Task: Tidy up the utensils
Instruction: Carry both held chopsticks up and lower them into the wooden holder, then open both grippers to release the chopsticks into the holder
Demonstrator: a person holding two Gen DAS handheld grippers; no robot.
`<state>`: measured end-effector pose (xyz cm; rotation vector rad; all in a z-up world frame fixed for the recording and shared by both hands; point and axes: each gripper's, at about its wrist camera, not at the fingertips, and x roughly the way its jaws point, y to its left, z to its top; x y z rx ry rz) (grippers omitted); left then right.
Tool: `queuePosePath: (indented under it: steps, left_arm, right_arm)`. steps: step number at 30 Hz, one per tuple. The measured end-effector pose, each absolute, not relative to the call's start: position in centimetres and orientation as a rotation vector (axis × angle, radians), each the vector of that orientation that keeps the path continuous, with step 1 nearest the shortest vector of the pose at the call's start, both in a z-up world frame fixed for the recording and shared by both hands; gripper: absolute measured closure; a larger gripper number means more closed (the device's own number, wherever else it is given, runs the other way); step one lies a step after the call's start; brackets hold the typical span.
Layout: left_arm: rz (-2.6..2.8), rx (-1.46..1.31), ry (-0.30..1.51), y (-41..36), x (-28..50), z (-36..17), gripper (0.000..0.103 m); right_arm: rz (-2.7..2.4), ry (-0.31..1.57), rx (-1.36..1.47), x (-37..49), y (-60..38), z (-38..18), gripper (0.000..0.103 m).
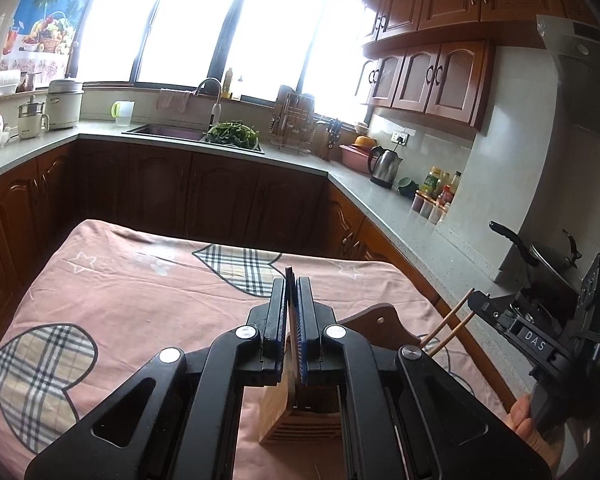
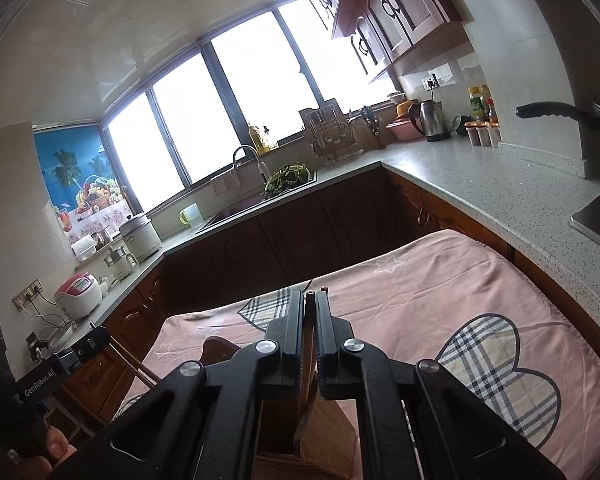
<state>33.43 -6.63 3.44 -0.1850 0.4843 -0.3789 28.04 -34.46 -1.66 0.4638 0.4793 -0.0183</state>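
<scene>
Both grippers are clenched: the left gripper (image 1: 291,294) on a dark chopstick (image 1: 289,276), the right gripper (image 2: 310,304) on light chopsticks (image 1: 446,326). Both hover above the wooden holder (image 1: 278,412) on the pink cloth (image 1: 140,288); nothing looks slotted in yet.

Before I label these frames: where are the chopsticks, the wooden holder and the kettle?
chopsticks (image 1: 448,326): left wrist view, mid-shaft, below the right gripper.
wooden holder (image 1: 278,420): left wrist view, slatted front face.
kettle (image 2: 430,120): right wrist view, steel body.
</scene>
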Motion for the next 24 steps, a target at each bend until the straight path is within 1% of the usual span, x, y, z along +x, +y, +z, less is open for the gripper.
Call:
queuePosePath:
  steps: [10,12,13,21,23,24]
  left_arm:
    - [-0.375,-0.187,0.524,-6.6,34.7,2.6,0.097]
    - [-0.376,-0.191,0.531,-6.5,34.9,2.5,0.097]
    - [-0.378,-0.194,0.532,-6.5,34.9,2.5,0.097]
    - [-0.377,-0.184,0.541,-6.9,35.1,2.6,0.097]
    - [-0.378,-0.181,0.545,-6.9,35.1,2.6,0.096]
    - [-0.378,-0.180,0.548,-6.9,35.1,2.6,0.092]
  right_arm:
    - [-0.014,0.522,0.459,28.7,-34.5,-2.0,0.097]
    - [-0.013,0.526,0.458,28.7,-34.4,-2.0,0.095]
    - [-0.012,0.528,0.460,28.7,-34.4,-2.0,0.093]
    - [-0.011,0.537,0.464,28.5,-34.3,-2.1,0.092]
    - [-0.011,0.539,0.465,28.4,-34.2,-2.0,0.091]
    - [-0.013,0.542,0.467,28.4,-34.2,-2.0,0.090]
